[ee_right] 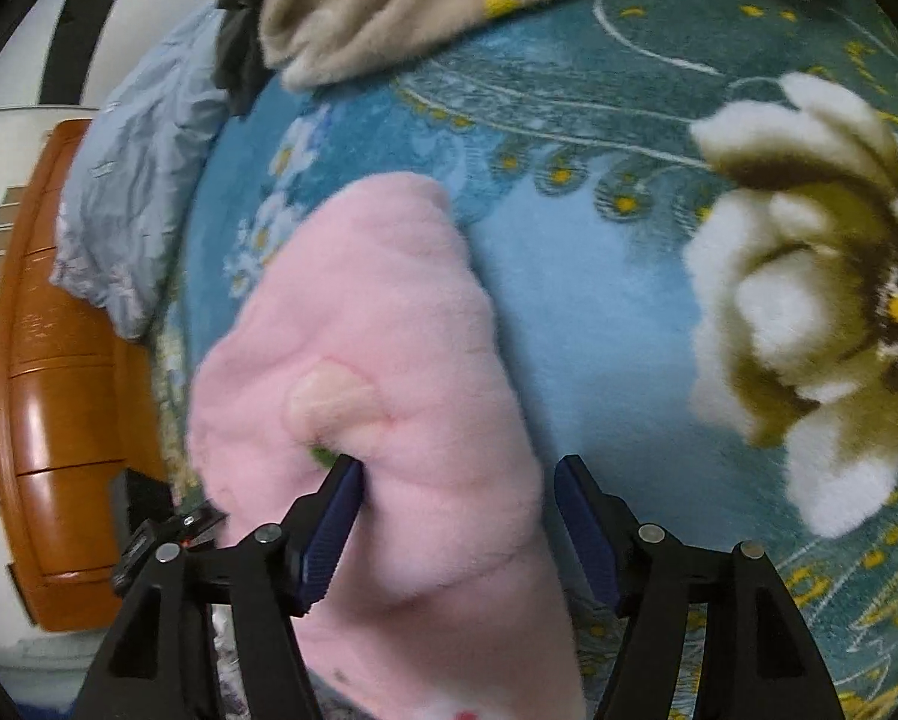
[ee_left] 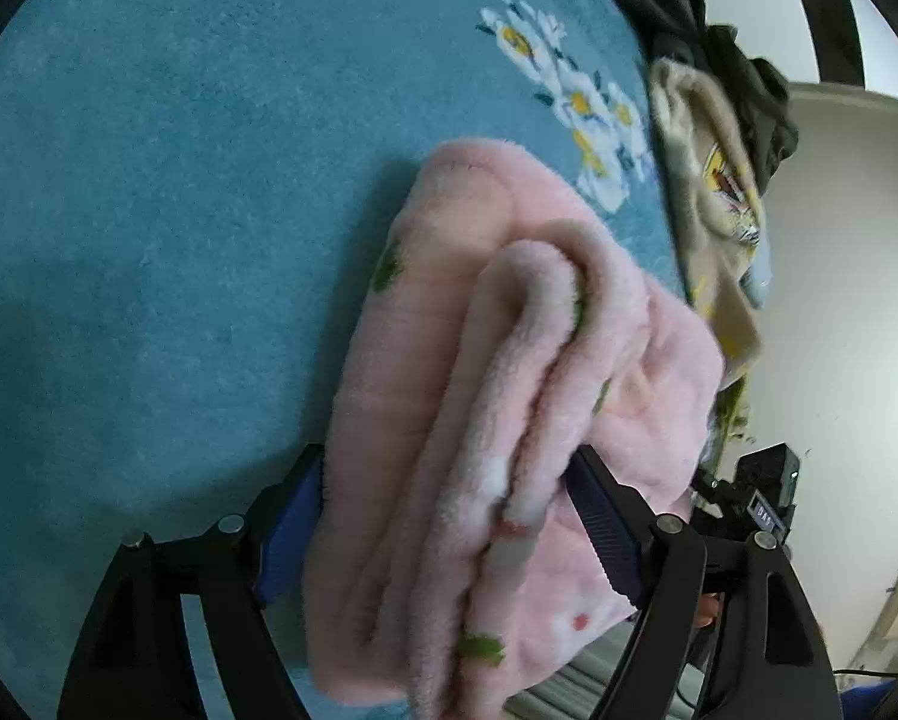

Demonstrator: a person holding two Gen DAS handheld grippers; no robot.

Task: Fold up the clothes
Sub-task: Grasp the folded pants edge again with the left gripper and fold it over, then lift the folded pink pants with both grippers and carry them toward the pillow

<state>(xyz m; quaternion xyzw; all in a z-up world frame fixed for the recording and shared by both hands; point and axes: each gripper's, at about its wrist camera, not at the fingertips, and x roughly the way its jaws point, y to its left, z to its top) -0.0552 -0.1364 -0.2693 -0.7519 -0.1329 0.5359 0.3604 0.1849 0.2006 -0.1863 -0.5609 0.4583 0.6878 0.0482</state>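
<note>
A pink fleece garment point(ee_left: 478, 396) with small green and red prints is bunched in thick folds above a teal flowered blanket point(ee_left: 179, 210). My left gripper point(ee_left: 449, 516) has the folded fleece between its blue pads, which press it on both sides. In the right wrist view the same pink garment point(ee_right: 383, 360) fills the gap of my right gripper point(ee_right: 457, 516), whose blue pads stand wide with the cloth between them; the left pad point(ee_right: 335, 516) digs into the fleece.
A beige fleece garment with yellow print point(ee_left: 712, 192) point(ee_right: 425, 6) and a dark garment point(ee_left: 712, 30) lie at the blanket's far edge. A pale blue cloth point(ee_right: 131, 198) hangs at the left, beside an orange wooden bed frame point(ee_right: 53, 390). White wall lies beyond.
</note>
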